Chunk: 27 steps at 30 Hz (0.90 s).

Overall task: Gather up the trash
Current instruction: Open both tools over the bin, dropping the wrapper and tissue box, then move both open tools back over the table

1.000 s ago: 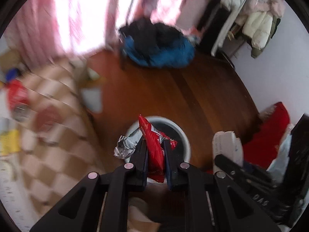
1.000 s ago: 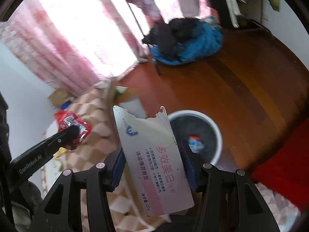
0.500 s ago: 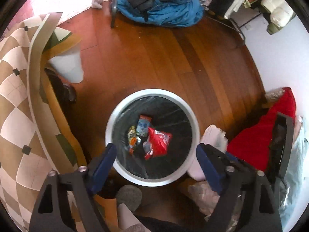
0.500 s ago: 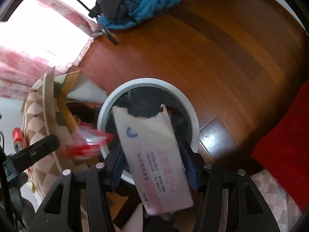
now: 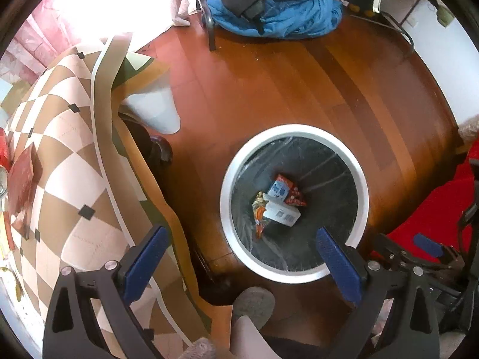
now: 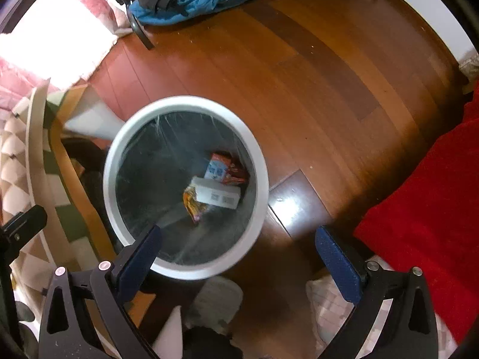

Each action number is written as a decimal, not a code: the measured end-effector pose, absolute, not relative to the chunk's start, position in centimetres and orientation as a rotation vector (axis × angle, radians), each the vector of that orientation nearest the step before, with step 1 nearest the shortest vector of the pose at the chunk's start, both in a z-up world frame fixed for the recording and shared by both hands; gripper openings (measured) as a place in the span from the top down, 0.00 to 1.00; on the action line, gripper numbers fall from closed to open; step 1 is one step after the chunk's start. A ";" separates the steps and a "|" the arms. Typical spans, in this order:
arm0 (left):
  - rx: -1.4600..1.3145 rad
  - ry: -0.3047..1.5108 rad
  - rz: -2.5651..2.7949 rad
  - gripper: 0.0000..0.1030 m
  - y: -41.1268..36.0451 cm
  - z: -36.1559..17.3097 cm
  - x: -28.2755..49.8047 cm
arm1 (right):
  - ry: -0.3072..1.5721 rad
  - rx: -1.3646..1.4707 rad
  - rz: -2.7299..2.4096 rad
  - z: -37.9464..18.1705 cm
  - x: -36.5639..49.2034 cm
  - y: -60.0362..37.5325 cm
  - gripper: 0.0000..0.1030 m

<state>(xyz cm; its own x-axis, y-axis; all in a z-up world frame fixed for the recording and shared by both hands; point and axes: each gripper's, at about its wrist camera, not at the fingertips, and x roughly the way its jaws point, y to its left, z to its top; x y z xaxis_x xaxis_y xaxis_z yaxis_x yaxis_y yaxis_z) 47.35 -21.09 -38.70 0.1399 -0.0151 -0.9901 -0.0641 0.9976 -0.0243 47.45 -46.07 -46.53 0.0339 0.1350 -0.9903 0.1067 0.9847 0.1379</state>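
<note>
Both grippers hang over the bin (image 5: pixel 295 272), pointing straight down into it, and that makes sense: anything let go here lands inside. The left gripper (image 5: pixel 244 261) has its jaws spreading wide, nothing between them. Same story for the right gripper (image 6: pixel 239 261), jaws opening, bare blue pads, no grip on anything. The trash sits at the bottom of the bin: a white box (image 5: pixel 283 214) on top, a blue-and-red carton (image 5: pixel 280 188) just beside it, and an orange wrapper (image 5: pixel 259 209) tucked at the box's far side. The black liner (image 6: pixel 143 176) catches it all.

Around the bin: wood floor (image 5: pixel 284 89), a draped checked cloth (image 5: pixel 66 155) to one side, a red blanket (image 6: pixel 425 197) to the other, and a blue jacket (image 5: pixel 287 15) well beyond it. A slippered foot (image 5: pixel 254 302) stands right against the bin's near rim. Nothing blocks the opening, I'd say. More clutter shows on the cloth, so the next pickup probably starts over there.
</note>
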 end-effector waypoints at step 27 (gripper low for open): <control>-0.206 1.065 0.144 0.01 -9.4 -19.3 38.4 | 1.198 0.223 0.218 -23.1 42.6 -38.5 0.00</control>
